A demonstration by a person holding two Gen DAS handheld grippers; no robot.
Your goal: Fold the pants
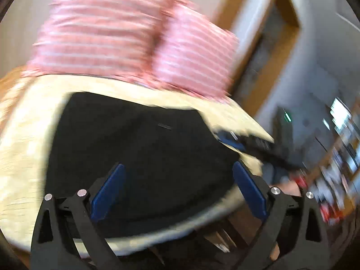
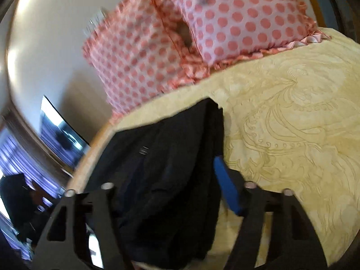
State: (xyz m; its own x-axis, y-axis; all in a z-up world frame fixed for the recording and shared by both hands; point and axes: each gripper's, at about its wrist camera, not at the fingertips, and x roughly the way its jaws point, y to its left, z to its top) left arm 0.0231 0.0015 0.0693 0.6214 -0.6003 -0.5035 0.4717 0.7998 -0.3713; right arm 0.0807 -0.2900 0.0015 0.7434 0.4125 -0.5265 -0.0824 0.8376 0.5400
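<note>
The black pants (image 1: 139, 148) lie folded in a compact stack on the pale yellow bedspread (image 1: 27, 148). My left gripper (image 1: 177, 168) is open, its blue pads (image 1: 110, 191) spread wide just above the near edge of the pants, holding nothing. In the right wrist view the pants (image 2: 166, 162) lie near the bed's left edge. My right gripper (image 2: 168, 180) is open over them. One blue pad (image 2: 225, 186) shows; the other is hidden by the dark cloth. The right gripper (image 1: 245, 140) also shows in the left wrist view at the pants' right edge.
Pink striped pillows (image 1: 108, 33) stand behind the pants in the left view. Pink polka-dot pillows (image 2: 202, 29) stand at the head of the bed. The bedspread (image 2: 292, 123) stretches to the right. A cluttered room and a doorway (image 1: 276, 51) lie beyond the bed edge.
</note>
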